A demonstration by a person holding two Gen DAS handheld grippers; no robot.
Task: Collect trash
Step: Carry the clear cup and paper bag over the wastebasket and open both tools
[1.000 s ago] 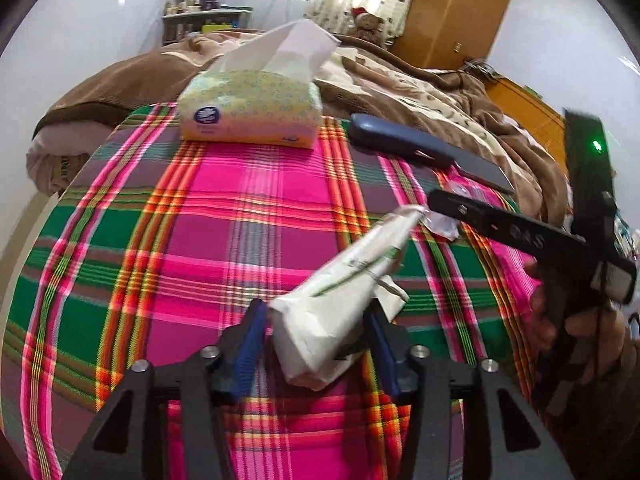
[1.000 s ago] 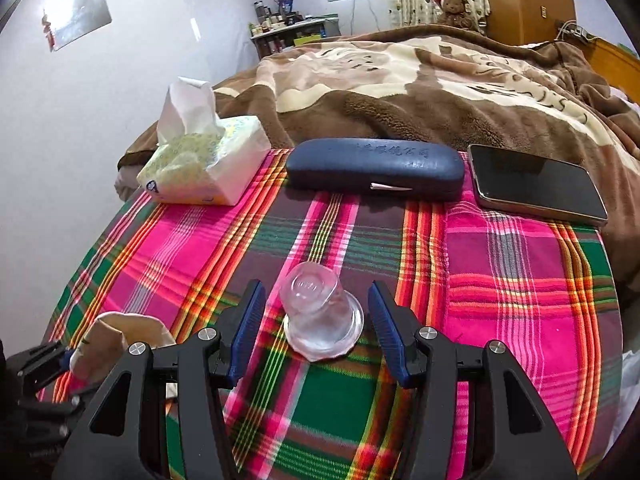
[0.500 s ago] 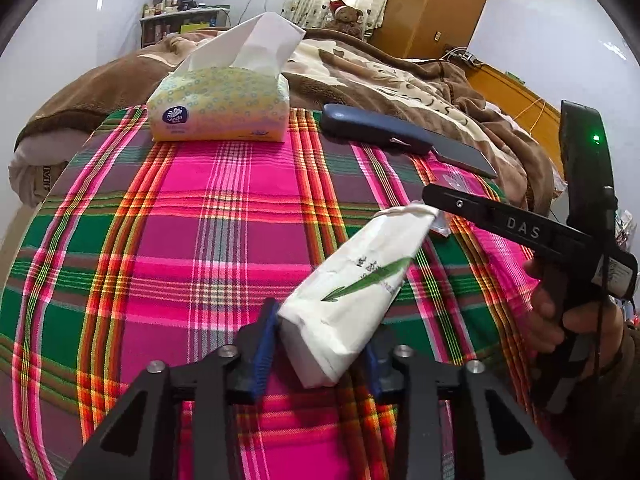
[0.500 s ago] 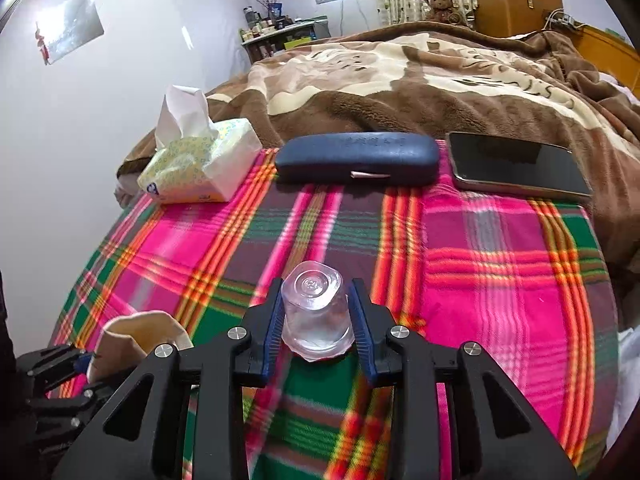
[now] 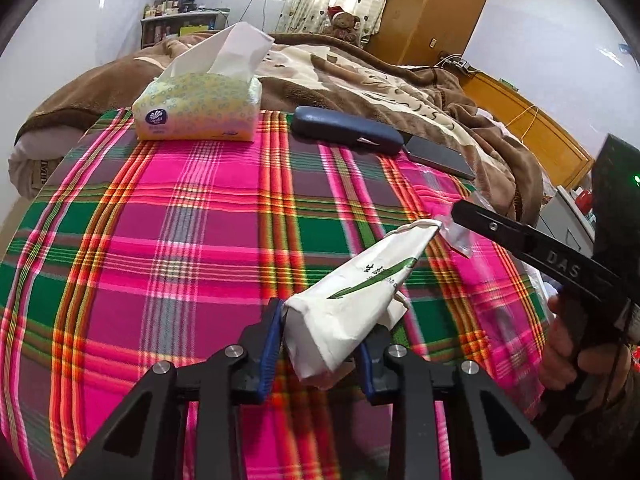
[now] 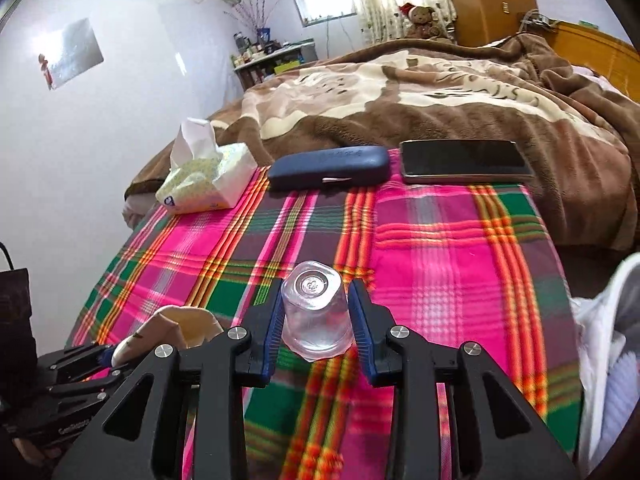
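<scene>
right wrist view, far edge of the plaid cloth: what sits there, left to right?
tissue pack → blue glasses case → phone

A crumpled white paper bag [image 5: 352, 300] (green leaf print) tilts upward; a clear plastic cup [image 6: 316, 312] sits inverted.
</scene>
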